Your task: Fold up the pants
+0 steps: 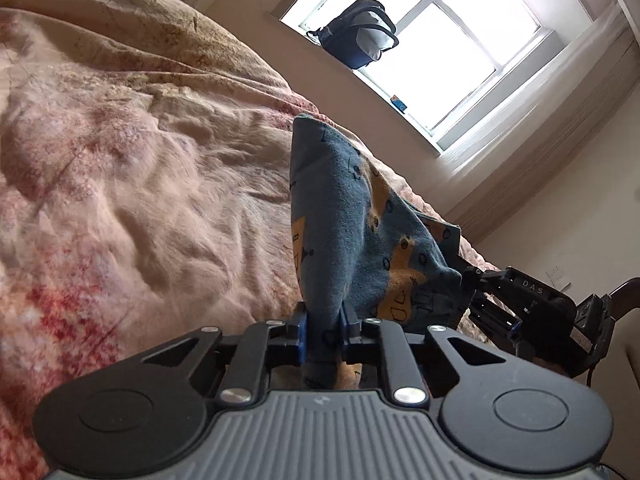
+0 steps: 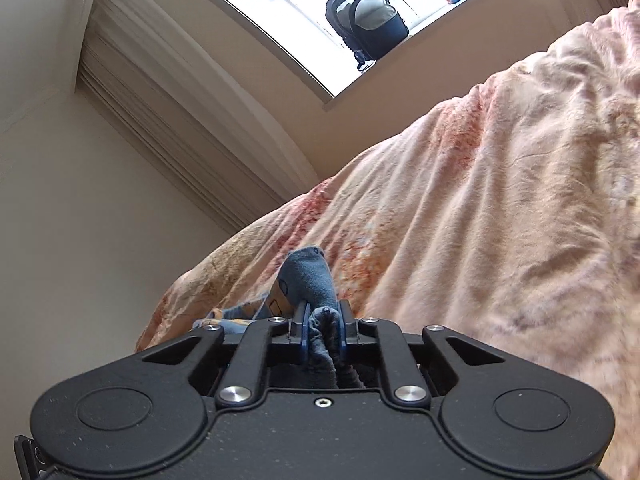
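Currently, left gripper and right gripper each clamp the blue patterned pants, held above the fleece blanket. Risk: bunched fabric slips out, skewing the fold.

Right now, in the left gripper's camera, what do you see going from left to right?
Fluffy pink floral blanket → blue pants with yellow prints → dark blue backpack on the windowsill → the black right gripper clamping the pants' far edge.

Bed under rumpled pink floral fleece blanket; blue patterned pants rise off it.
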